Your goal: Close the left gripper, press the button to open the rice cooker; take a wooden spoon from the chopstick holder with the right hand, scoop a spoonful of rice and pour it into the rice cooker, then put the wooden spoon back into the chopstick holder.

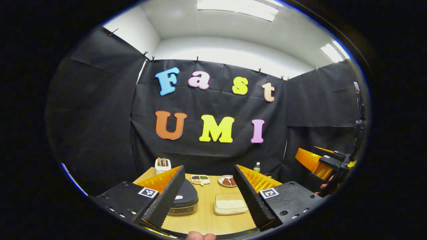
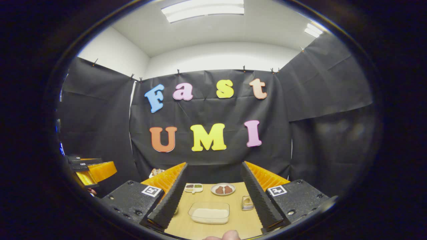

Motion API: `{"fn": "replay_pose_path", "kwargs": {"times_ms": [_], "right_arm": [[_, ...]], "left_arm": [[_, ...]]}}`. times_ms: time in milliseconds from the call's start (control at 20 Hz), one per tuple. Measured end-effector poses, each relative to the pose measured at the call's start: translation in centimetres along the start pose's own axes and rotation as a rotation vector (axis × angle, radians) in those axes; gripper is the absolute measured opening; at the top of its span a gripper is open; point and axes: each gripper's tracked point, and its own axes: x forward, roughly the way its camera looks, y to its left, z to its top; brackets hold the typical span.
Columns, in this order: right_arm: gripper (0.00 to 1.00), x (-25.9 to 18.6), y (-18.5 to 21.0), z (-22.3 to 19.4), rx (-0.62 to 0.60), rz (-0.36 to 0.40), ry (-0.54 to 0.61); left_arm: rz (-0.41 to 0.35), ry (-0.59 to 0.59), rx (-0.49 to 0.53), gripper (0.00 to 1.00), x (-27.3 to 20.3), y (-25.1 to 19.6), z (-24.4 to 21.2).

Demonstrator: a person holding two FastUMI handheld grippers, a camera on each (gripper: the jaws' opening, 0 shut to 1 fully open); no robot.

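A: Item one, the left gripper [image 1: 208, 193]. Condition?

B: Fingers spread wide, nothing between them. It hangs above the near edge of the wooden table [image 1: 205, 220]. In the right gripper view it appears far off at the left edge [image 2: 88, 171], apart from the table.

A: Item two, the right gripper [image 2: 213, 191].

B: Likewise spread apart and empty, raised over the table's near side. The left gripper view catches it at the far right [image 1: 328, 161], with part of a hand beneath it.

A: Item three, the rice cooker [image 1: 183, 200].

B: Dark, lid down, on the table's left part, partly behind the left gripper's left finger [image 1: 165, 200].

A: Item four, the chopstick holder [image 1: 162, 165].

B: White, upright at the far left corner of the table; wooden handles [image 1: 161, 161] stand out of its top. Which one is the spoon cannot be told.

A: Item five, the rice.

B: A clear rectangular container of rice [image 2: 209, 213], near the table's front, right of the cooker; in the left gripper view at [image 1: 231, 204].

A: Sundries?

B: A divided dish [image 1: 200, 179] and a round plate with reddish-brown pieces [image 1: 227, 181] toward the back, side by side. A small bottle with a green cap [image 1: 257, 167] behind the plate. A small clear cup [image 2: 247, 202] just right of the rice container.
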Motion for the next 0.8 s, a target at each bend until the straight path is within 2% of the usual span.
{"fn": "replay_pose_path", "kwargs": {"times_ms": [350,650,800], "right_arm": [[1.0,-0.4,0.8,-1.9,-0.012,-0.009,0.035],[1.0,0.4,0.4,-3.3,-0.015,-0.025,0.065],[0.99,0.7,-0.1,-3.9,-0.012,-0.037,0.071]], "left_arm": [[-0.006,-0.025,0.053,0.94,-0.2,-1.0,-0.4],[0.051,-0.017,0.098,0.95,0.8,-0.4,-0.7],[0.052,-0.013,0.114,0.95,1.2,-0.5,-1.1]]}}
